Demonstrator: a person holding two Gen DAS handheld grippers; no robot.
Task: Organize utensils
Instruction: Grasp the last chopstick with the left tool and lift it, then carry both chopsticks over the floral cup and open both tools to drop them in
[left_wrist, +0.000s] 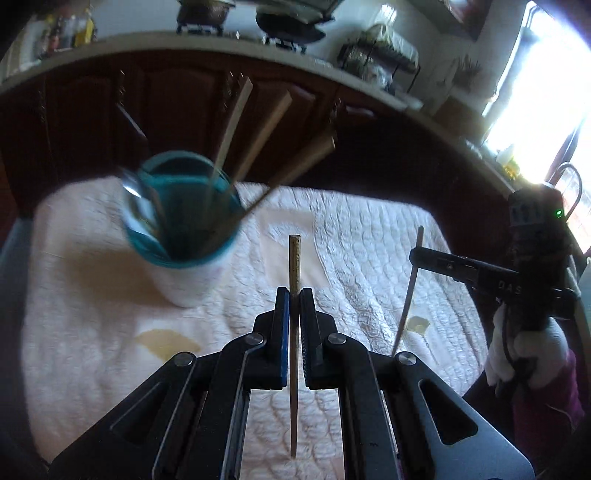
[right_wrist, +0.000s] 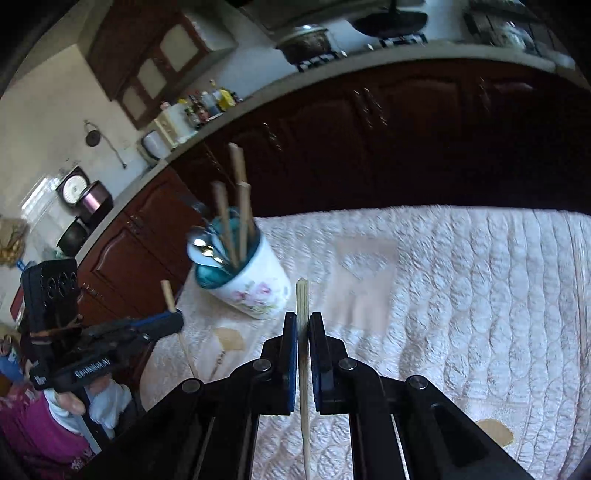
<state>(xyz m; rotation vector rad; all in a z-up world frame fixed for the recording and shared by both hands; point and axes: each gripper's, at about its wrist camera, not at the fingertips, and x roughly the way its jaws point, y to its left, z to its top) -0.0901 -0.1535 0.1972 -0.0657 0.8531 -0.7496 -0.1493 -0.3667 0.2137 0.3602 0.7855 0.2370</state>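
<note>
Left gripper (left_wrist: 294, 295): jaws pressed onto a dark wooden chopstick (left_wrist: 294, 258), which stands upright between the pads, its blunt end above the jaws and its tapered tip hanging below them, clear of the quilted cloth (left_wrist: 369, 258) on the bench.

Right gripper (right_wrist: 303, 319): jaws pinching a pale chopstick (right_wrist: 302, 299) the same way, blunt end above the jaws, the shaft running down between the pads and below them.

Utensil cup (left_wrist: 192, 273): white with a floral print and a teal interior, standing on the cloth ahead and to the left of both sets of jaws, apart from both. It contains three chopsticks (right_wrist: 225, 221) leaning outward over its rim and at least one metal spoon (right_wrist: 201, 243).

In the left wrist view the right gripper appears to the right of the jaws, held by a hand in a white glove (left_wrist: 532, 354).
</note>
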